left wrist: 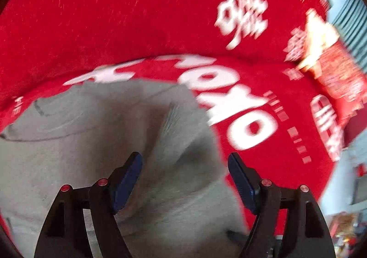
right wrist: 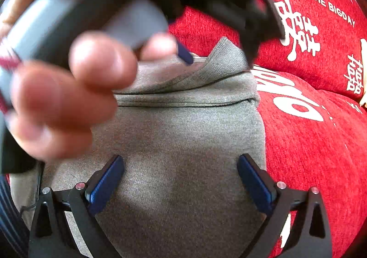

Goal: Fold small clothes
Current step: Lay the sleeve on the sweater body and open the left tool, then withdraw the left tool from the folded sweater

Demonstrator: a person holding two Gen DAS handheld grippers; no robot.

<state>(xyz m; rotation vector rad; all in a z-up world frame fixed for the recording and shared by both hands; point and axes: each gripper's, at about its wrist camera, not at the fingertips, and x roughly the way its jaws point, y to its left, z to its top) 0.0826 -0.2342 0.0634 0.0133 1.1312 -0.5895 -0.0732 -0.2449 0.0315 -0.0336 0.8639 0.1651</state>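
The right gripper is hanging wide open and empty just above the grey knit garment, which is lying folded on the red printed cover, a ribbed edge peeking up at its far fold. Beyond that fold the left gripper, held in a hand, is also standing open, gripping nothing

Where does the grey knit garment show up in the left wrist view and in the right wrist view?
Left wrist view: the grey knit garment fills the lower left, blurred, under the open fingers.
Right wrist view: it fills the centre and bottom, with a folded edge across the middle, partly behind a hand.
Shared landmark: the red cover with white lettering lying right of the garment.
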